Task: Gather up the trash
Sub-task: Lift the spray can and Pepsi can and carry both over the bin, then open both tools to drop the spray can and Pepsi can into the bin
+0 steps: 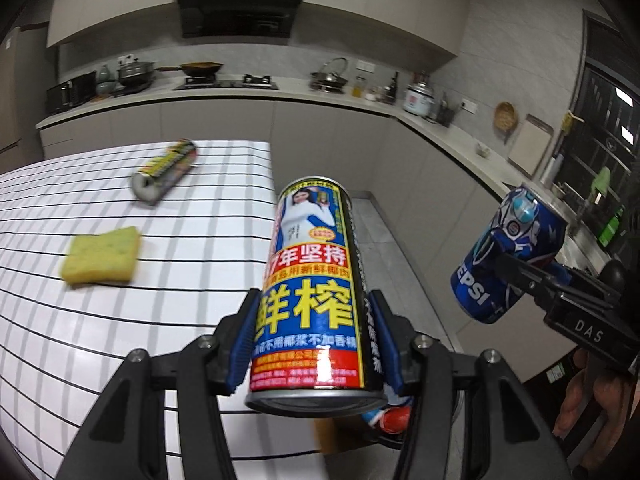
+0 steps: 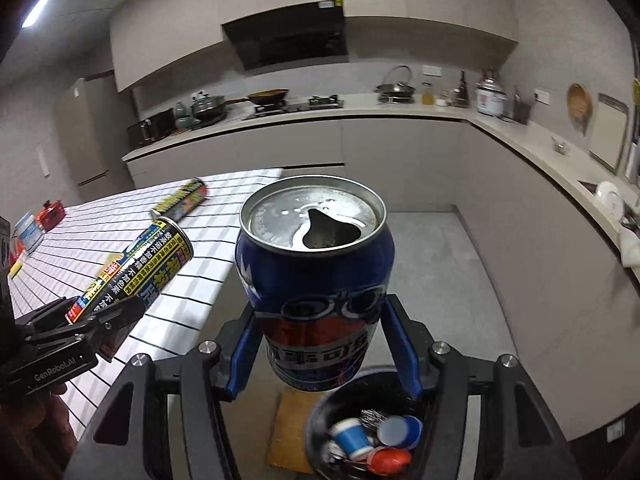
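Note:
My left gripper (image 1: 314,336) is shut on a tall coconut-juice can (image 1: 316,280) with red, blue and yellow print, held beyond the table's right edge; the can also shows in the right wrist view (image 2: 136,268). My right gripper (image 2: 320,340) is shut on an open blue Pepsi can (image 2: 316,276), held above a dark trash bin (image 2: 372,432) that holds cups and other trash. The Pepsi can appears at the right of the left wrist view (image 1: 508,256). A second coconut-juice can (image 1: 166,170) lies on its side on the table.
The white grid-patterned table (image 1: 100,280) carries a yellow sponge (image 1: 102,256) and small red and blue items (image 2: 40,220) at its far left. A cardboard piece (image 2: 290,432) lies on the floor beside the bin. Kitchen counters (image 2: 400,108) run along the back and right.

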Demonstrator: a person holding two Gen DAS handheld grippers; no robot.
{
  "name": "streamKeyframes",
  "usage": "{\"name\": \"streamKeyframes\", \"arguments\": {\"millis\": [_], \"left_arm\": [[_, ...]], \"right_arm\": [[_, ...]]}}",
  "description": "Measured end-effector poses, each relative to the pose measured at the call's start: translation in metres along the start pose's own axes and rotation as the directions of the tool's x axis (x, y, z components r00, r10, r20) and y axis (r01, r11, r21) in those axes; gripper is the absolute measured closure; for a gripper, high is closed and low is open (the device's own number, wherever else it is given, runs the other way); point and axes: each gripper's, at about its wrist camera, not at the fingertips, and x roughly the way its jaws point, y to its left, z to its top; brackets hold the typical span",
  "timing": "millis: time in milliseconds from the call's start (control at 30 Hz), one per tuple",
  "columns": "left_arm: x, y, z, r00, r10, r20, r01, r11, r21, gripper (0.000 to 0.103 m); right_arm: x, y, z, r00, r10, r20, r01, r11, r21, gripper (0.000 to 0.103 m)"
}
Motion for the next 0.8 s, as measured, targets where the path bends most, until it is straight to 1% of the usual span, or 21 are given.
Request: {"name": "streamKeyframes", "arguments": {"millis": [100, 267, 467, 600, 800], "left_arm": [[0.008, -0.022, -0.005, 1.0, -0.024, -0.015, 0.024, 1.0, 0.016, 0.049], [0.03, -0.058, -0.02, 0.996, -0.067, -0.067, 0.068, 0.997, 0.027, 0.049], [0.065, -0.086, -0.048, 0.985, -0.095, -0.141, 0.1, 0.995, 0.026, 0.049], [0.087, -0.099, -0.072, 0.977, -0.089, -0.192, 0.095, 0.995, 0.021, 0.049], [0.109, -0.105, -0.093, 0.966, -0.06, -0.25, 0.061, 0.998, 0.0, 0.049]], "right_arm": [[-0.005, -0.026, -0.011, 1.0, -0.026, -0.012, 0.026, 1.0, 0.017, 0.042], [-0.004, -0.064, -0.033, 0.997, -0.059, -0.051, 0.061, 0.997, 0.037, 0.042], [0.021, -0.101, -0.06, 0.99, -0.067, -0.128, 0.073, 0.996, 0.043, 0.042], [0.044, -0.113, -0.081, 0.98, -0.064, -0.187, 0.068, 0.998, 0.015, 0.042], [0.074, -0.126, -0.11, 0.966, -0.044, -0.254, 0.042, 0.999, -0.015, 0.042]]}}
